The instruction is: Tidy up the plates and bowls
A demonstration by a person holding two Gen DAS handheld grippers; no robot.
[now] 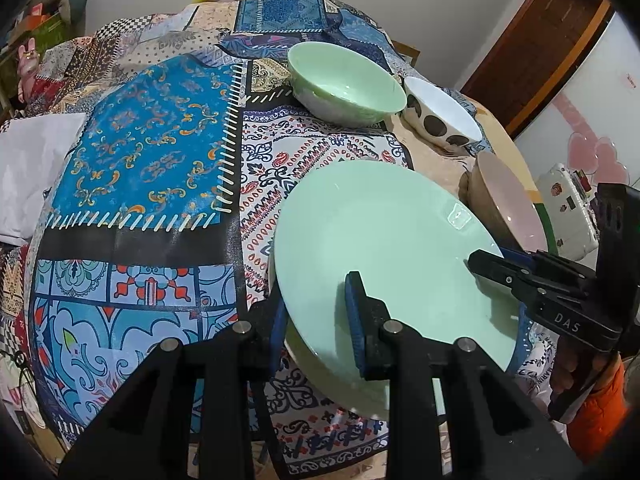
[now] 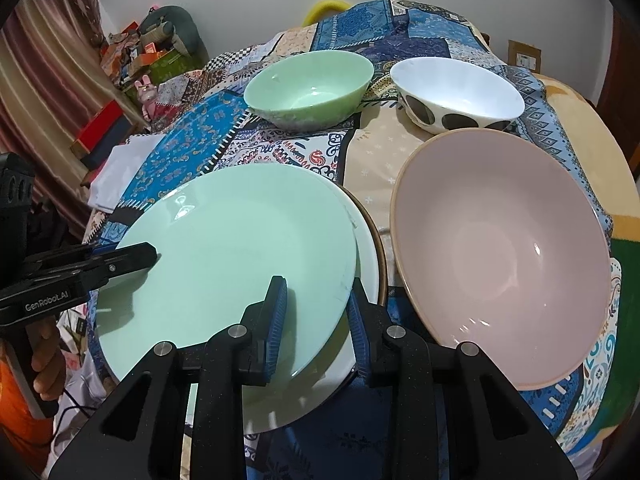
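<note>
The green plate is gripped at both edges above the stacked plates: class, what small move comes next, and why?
Probably lower it level onto the white plate. Both the left claw and right claw clamp the green plate, which sits tilted just over the stack.

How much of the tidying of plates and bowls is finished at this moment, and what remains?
Done: a white plate already lies over a brown-rimmed one. In hand: the left gripper and right gripper both clamp the green plate by opposite rims, just above that pile. Left: the green bowl, spotted bowl and pink bowl sit apart, unstacked.
</note>
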